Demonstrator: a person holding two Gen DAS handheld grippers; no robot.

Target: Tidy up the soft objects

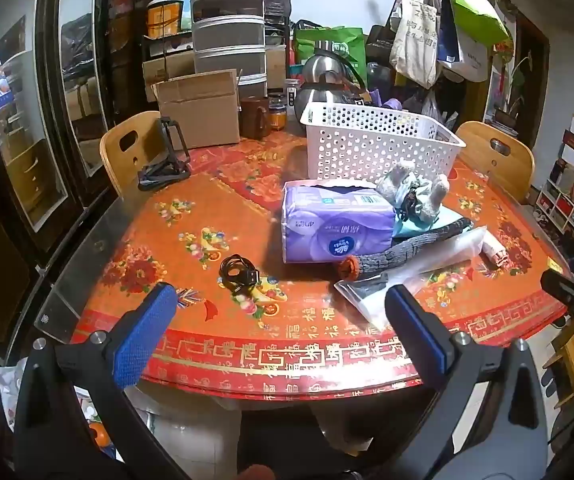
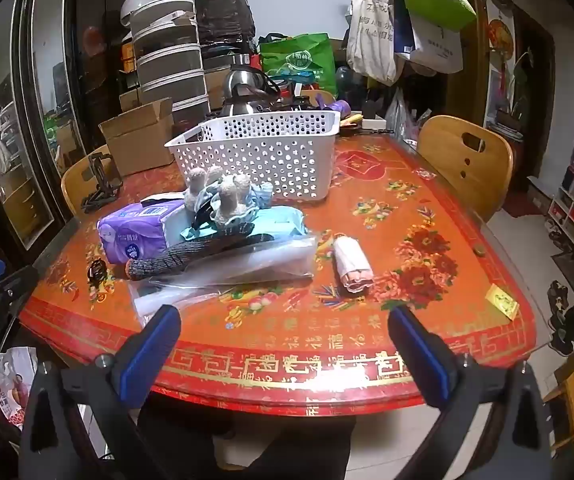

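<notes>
Soft toy (image 2: 223,196) untouched; both tools wide, empty.

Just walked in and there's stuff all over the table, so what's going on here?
A person holds a two-finger gripper in each hand at the table's near edge. The left gripper and right gripper are both open and hold nothing. Soft things lie in a pile: a purple tissue pack, a plush toy, a grey knitted glove and a rolled white cloth. Behind them stands the white basket; nothing shows inside it from here.
</notes>
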